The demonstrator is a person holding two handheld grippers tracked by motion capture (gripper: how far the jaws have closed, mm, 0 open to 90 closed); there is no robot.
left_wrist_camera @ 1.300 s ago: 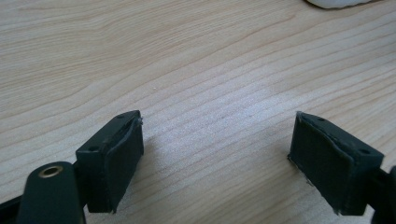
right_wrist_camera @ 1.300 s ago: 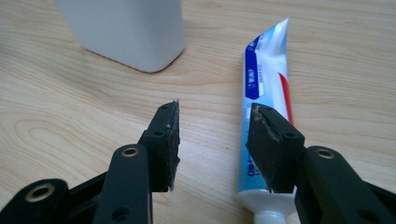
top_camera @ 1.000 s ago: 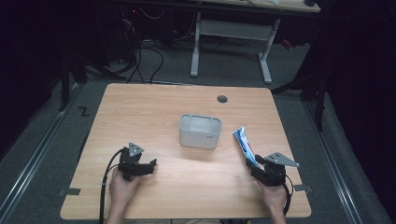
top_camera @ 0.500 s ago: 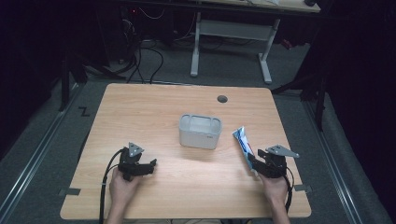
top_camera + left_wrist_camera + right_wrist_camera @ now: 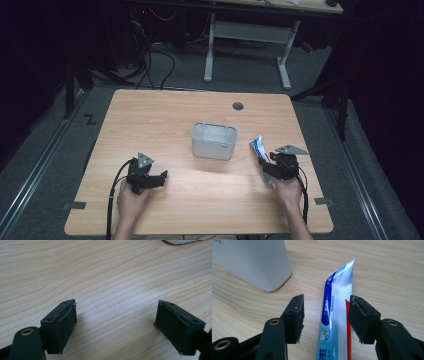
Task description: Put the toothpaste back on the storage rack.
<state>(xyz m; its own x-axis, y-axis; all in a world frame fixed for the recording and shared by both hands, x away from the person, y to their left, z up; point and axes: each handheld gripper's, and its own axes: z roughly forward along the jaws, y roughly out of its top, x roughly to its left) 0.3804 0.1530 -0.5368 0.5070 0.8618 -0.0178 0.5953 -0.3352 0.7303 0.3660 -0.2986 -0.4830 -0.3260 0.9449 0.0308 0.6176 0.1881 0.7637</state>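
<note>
A blue, white and red toothpaste tube [image 5: 334,312] lies on the wooden table [image 5: 165,120], running between the jaws of my right gripper [image 5: 326,316]. Those jaws have just been opening; a gap shows beside the left pad [image 5: 295,317], and the right pad [image 5: 358,320] stands at the tube's edge without pressing it. From above, the tube [image 5: 257,147] sits ahead of the right gripper [image 5: 267,164], right of a white rounded container [image 5: 214,140]. My left gripper [image 5: 159,177] rests at the front left, its jaws [image 5: 116,325] wide over bare wood.
The white container [image 5: 254,262] stands close to the left of my right gripper's jaws. A dark cable hole [image 5: 238,106] lies near the table's far edge. Cables trail from both grippers toward the front edge. Bare wood spreads between the two hands.
My right gripper has slid forward along the tube and its jaws stand wider apart. The tube stays about where it was. The left hand has kept still.
</note>
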